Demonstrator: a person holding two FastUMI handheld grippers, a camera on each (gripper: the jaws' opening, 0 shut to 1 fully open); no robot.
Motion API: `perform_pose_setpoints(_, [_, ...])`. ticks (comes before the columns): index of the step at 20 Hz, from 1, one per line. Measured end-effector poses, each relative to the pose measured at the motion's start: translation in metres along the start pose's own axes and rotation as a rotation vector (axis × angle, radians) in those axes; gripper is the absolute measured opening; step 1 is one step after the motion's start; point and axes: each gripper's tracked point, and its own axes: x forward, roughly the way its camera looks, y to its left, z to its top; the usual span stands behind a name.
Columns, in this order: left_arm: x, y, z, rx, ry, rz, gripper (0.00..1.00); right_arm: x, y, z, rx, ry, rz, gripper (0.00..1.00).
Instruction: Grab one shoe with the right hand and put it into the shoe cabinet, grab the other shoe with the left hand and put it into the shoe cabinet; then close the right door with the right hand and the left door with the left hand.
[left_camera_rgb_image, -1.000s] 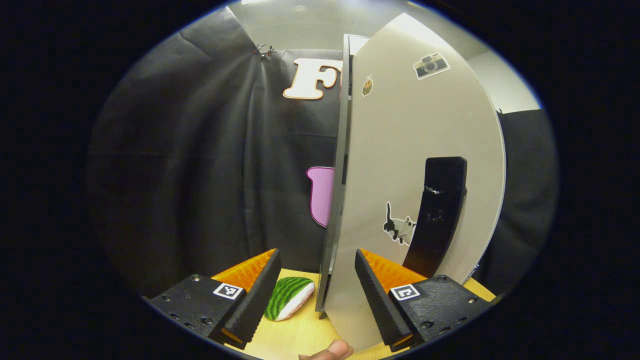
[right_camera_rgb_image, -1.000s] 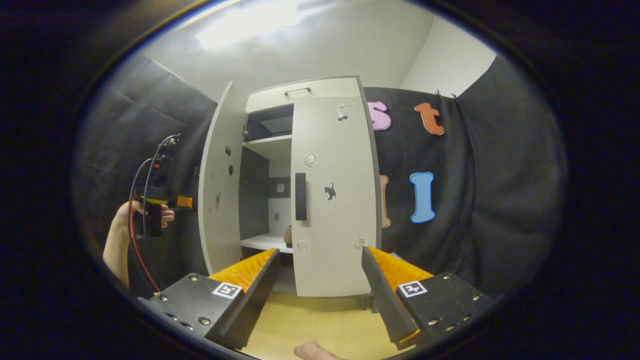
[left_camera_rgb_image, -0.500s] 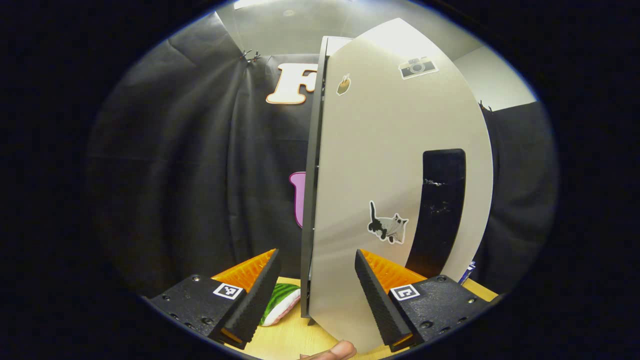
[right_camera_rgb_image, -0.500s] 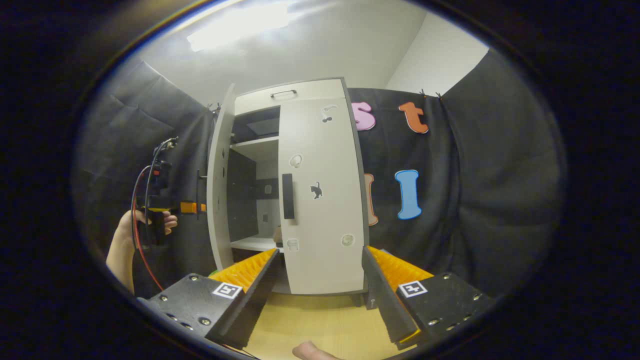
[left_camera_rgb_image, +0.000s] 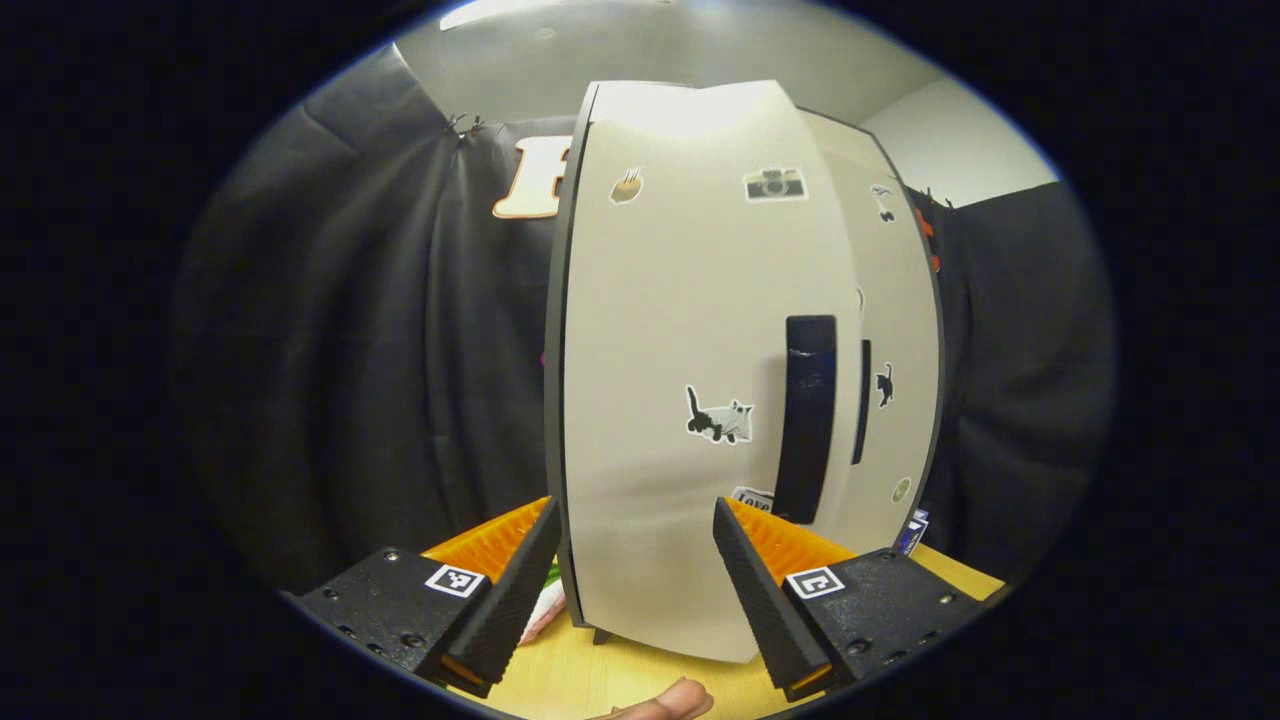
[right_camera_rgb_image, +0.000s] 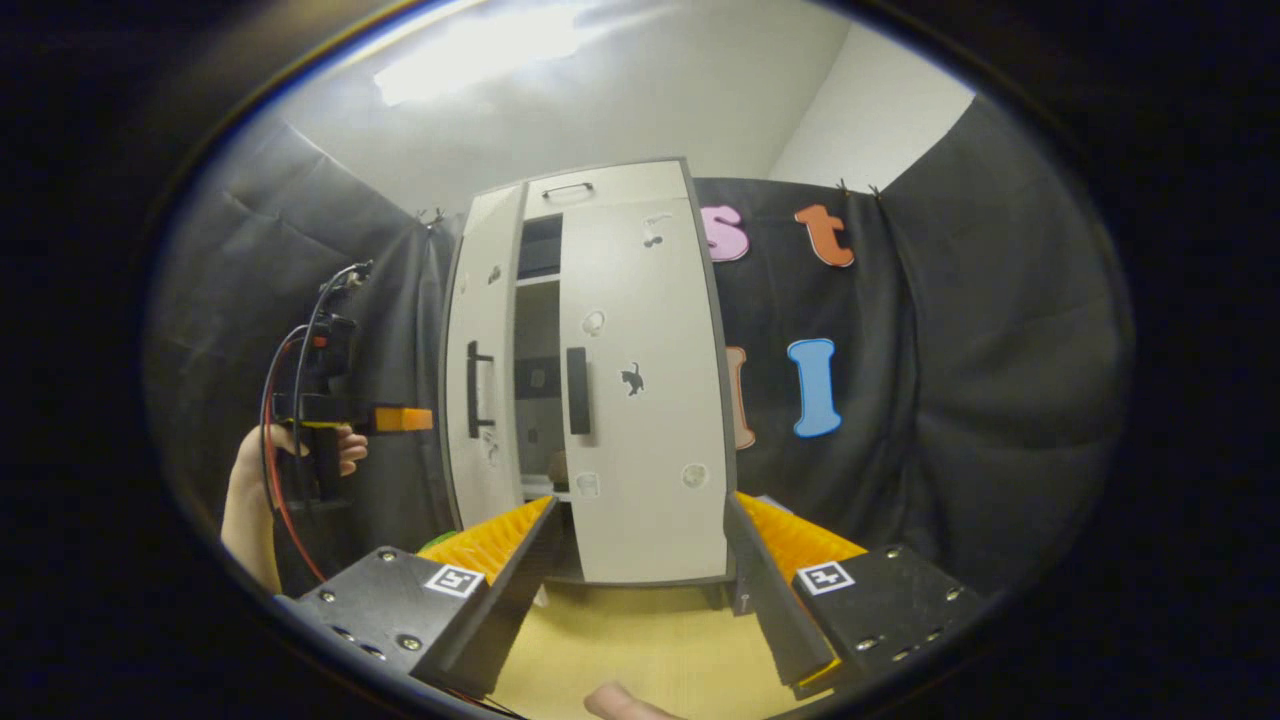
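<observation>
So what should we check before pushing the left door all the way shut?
1. Right door closed: ok, it looks flush with the shoe cabinet.
2. Left door closed: not ok, a dark gap remains between the two doors.
3. Left gripper free: ok, jaws open, nothing held.
4. Right gripper out of the way: ok, open and back from the cabinet.
5. Shoes fully inside: cannot tell, something small shows in the gap.
6. Left gripper touching the door: cannot tell.
</observation>
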Motion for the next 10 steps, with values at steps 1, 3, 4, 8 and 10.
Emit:
perform_pose_setpoints(1, [-0.007,-0.006,0.001,0.009,-0.011,-0.004,0.9,0.0,0.001,-0.001,0.0,-0.004,-0.003,0.98])
perform_pose_setpoints(3, [-0.023,-0.013,0.0,0.032,-0.013,0.007,0.95,0.001,-0.001,-0.002,-0.004,-0.009,-0.013,0.98])
perform_pose_setpoints(4, [-0.03,-0.014,0.0,0.043,-0.012,0.021,0.95,0.002,-0.001,-0.002,-0.007,-0.011,-0.019,0.98])
perform_pose_setpoints(8, [-0.057,-0.024,-0.003,0.056,-0.02,0.018,0.96,0.003,-0.002,-0.002,-0.005,-0.013,-0.033,0.98])
perform_pose_setpoints(10, [-0.07,-0.03,-0.009,0.074,-0.011,0.014,0.96,0.003,-0.003,-0.003,-0.011,-0.011,-0.037,0.98])
